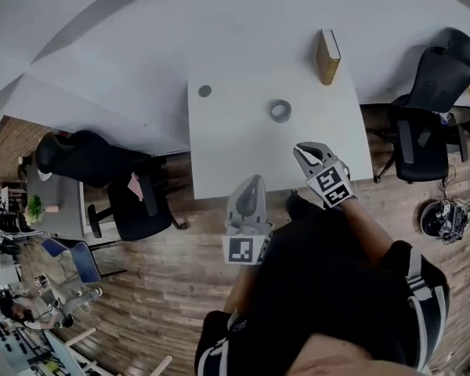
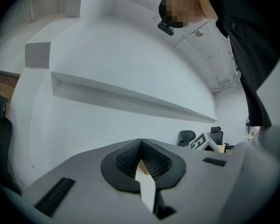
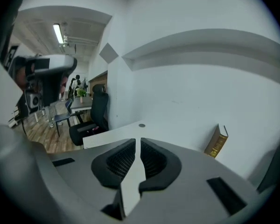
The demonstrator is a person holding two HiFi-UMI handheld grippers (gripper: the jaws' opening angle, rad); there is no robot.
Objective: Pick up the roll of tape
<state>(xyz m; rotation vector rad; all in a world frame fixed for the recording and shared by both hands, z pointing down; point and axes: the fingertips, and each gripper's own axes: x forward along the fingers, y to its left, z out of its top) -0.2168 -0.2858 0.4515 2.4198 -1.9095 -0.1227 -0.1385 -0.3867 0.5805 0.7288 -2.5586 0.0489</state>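
Ideally we widen our right gripper [image 1: 309,150], barely parted and empty, to straddle the roll of tape [image 1: 280,110]; left gripper [image 1: 253,182] closed.

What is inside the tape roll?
Only bare table shows through the hole in the tape. The table right under the ring is covered.

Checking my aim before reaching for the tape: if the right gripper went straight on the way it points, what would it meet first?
Probably the roll of tape: in the head view the right gripper aims across the table at it. It tilts down, so it may touch the table first.
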